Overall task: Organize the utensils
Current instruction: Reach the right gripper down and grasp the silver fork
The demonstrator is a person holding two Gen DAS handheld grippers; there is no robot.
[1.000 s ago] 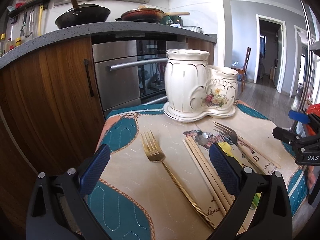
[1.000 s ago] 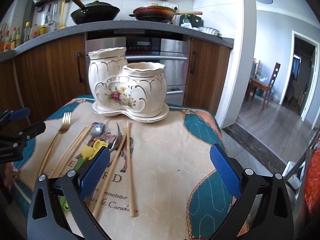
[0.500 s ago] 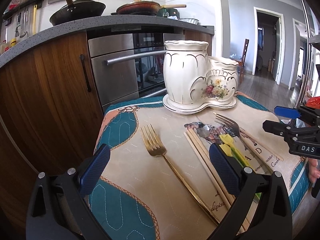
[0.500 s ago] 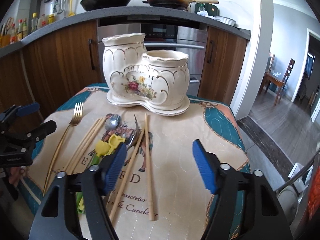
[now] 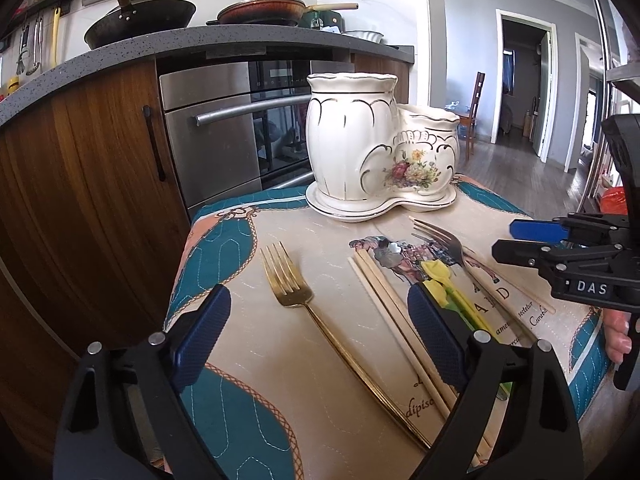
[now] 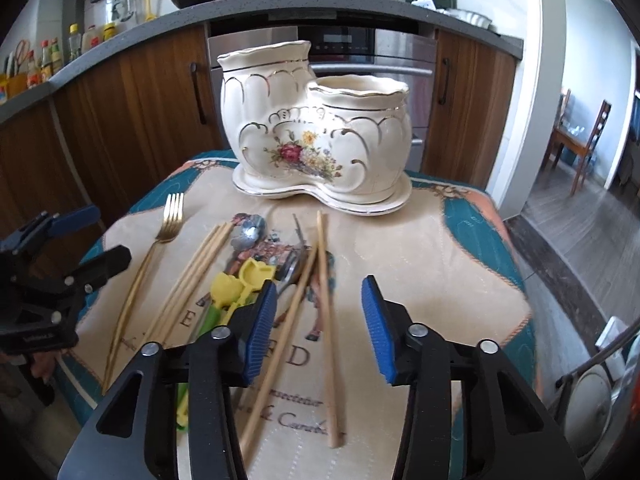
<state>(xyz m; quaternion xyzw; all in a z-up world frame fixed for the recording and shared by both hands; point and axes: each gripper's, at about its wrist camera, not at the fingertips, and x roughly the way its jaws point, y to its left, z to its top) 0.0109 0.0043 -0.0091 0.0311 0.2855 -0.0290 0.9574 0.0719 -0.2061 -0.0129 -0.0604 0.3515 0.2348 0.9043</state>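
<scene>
Right gripper (image 6: 320, 328): jaws partly apart, holding nothing, poised above the two chopsticks (image 6: 325, 320) that lie loose on the placemat (image 6: 420, 264). Left gripper (image 5: 316, 332): jaws wide apart, empty, straddling the handle of the gold fork (image 5: 289, 280). The likely step is a pickup of one chopstick for transfer to the ceramic holder (image 6: 316, 136), which stands at 12 o'clock in both views. Descend with the pads either side of a single stick near mid-length; the sticks cross close together near 11 o'clock of the right gripper, so closing there risks taking both. A silver fork (image 6: 298, 256) lies partly beneath the left-hand stick, and the yellow utensil (image 6: 244, 280) sits at 10 o'clock, just beside. A second chopstick pair (image 6: 196, 268) and a spoon (image 6: 249, 232) lie further toward 10 o'clock. Keep the two grippers well apart.
</scene>
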